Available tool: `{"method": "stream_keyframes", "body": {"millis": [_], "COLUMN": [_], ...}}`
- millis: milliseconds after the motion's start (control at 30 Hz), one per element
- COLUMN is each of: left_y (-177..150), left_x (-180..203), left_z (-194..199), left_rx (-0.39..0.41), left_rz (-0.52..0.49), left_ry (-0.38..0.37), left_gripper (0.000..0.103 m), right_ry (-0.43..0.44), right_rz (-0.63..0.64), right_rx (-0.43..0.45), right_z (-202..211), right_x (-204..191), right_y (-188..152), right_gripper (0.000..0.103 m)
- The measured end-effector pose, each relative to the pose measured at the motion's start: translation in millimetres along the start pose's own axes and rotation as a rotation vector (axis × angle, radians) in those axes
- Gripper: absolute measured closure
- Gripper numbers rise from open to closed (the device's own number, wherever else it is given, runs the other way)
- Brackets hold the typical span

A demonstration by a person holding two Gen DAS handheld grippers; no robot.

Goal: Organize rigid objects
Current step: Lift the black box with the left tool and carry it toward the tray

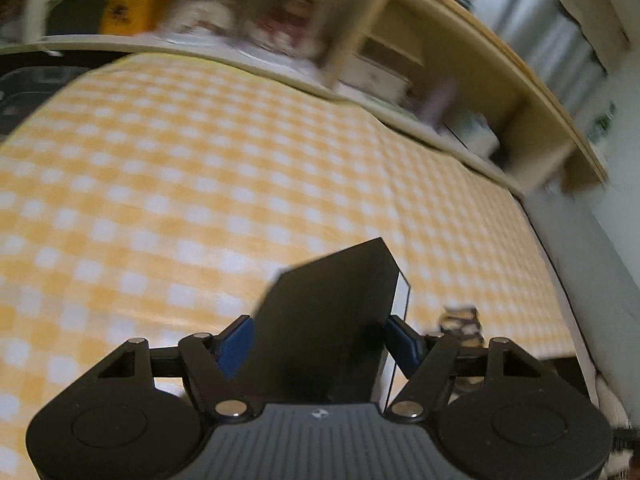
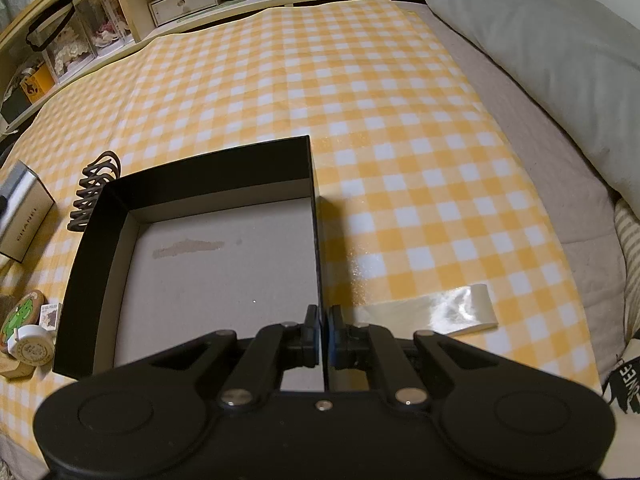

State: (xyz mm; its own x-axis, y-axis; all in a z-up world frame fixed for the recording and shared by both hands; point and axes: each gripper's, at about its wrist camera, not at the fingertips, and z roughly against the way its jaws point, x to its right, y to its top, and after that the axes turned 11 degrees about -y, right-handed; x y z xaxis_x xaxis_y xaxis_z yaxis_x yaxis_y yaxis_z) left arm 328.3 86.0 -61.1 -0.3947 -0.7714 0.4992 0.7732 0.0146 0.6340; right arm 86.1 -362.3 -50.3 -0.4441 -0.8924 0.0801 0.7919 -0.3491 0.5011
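Observation:
In the left wrist view my left gripper is shut on a small black box with a white side; the blue pads press on its two sides, over the yellow checked cloth. In the right wrist view that same white-sided box shows at the far left edge. My right gripper is shut on the right wall of a large open black box with a grey floor, which rests on the cloth and holds nothing.
Left of the open box lie a black hair claw, a green round coaster, a white round lid and a small card packet. A glossy strip lies at the right. Pillow to the right, shelves behind.

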Motion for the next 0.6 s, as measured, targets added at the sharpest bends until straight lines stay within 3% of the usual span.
{"method": "stream_keyframes", "body": {"millis": [100, 333, 467, 600], "left_y": [3.0, 4.3, 5.6, 5.2], "left_x": [-5.2, -15.3, -3.6, 21.9], "left_z": [12.1, 16.5, 8.1, -4.5], "left_rx": [0.053, 0.061, 0.047, 0.003], "left_rz": [0.003, 0.043, -0.019, -0.162], "left_ry": [0.063, 0.033, 0.029, 0.077], "left_gripper": [0.031, 0.032, 0.03, 0.03], "right_ry": [0.0, -0.001, -0.002, -0.002], "right_rz": [0.0, 0.001, 0.002, 0.002], "right_rx": [0.0, 0.0, -0.002, -0.002], "right_z": [0.0, -0.3, -1.0, -1.4], "right_x": [-0.6, -1.3, -2.5, -2.8], "right_y": [0.5, 0.2, -0.3, -0.9], "right_gripper": [0.098, 0.098, 0.097, 0.097]}}
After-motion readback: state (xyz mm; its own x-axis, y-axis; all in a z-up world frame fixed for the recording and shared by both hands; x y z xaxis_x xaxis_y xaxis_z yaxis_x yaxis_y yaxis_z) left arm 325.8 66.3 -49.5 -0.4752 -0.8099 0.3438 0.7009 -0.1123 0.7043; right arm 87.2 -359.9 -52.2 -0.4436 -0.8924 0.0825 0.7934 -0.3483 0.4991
